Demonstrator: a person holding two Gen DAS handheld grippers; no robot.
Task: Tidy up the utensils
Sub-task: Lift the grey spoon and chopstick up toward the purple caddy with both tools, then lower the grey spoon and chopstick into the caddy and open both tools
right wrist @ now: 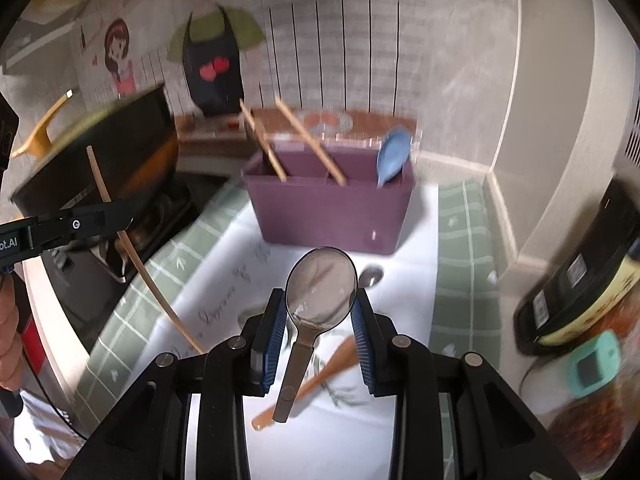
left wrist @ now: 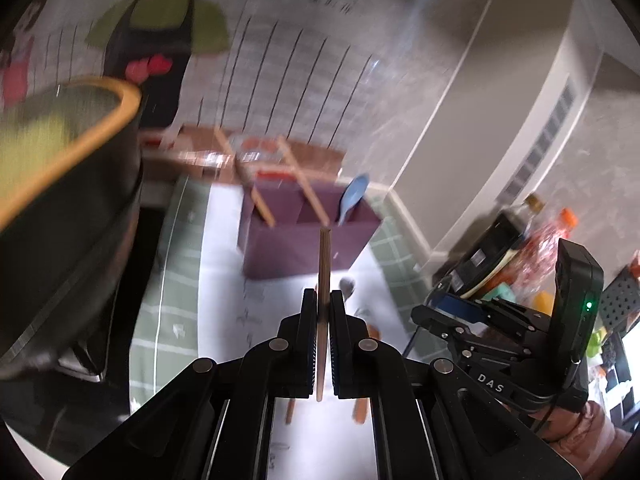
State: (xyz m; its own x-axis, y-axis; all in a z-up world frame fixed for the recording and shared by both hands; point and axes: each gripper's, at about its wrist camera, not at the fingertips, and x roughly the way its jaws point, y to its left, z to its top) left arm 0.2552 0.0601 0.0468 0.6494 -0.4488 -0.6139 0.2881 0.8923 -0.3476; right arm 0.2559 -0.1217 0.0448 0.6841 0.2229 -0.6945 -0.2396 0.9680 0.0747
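A purple organizer box stands on the white mat, with two wooden chopsticks and a blue spoon in its compartments. It also shows in the left wrist view. My left gripper is shut on a wooden chopstick, held upright in front of the box. That chopstick shows at the left of the right wrist view. My right gripper is shut on a metal spoon, bowl forward, above the mat. A wooden spoon lies on the mat below it.
A black pot with a yellow rim stands on the stove at the left. Bottles and jars crowd the right side. A green checked cloth lies under the white mat. The wall stands just behind the box.
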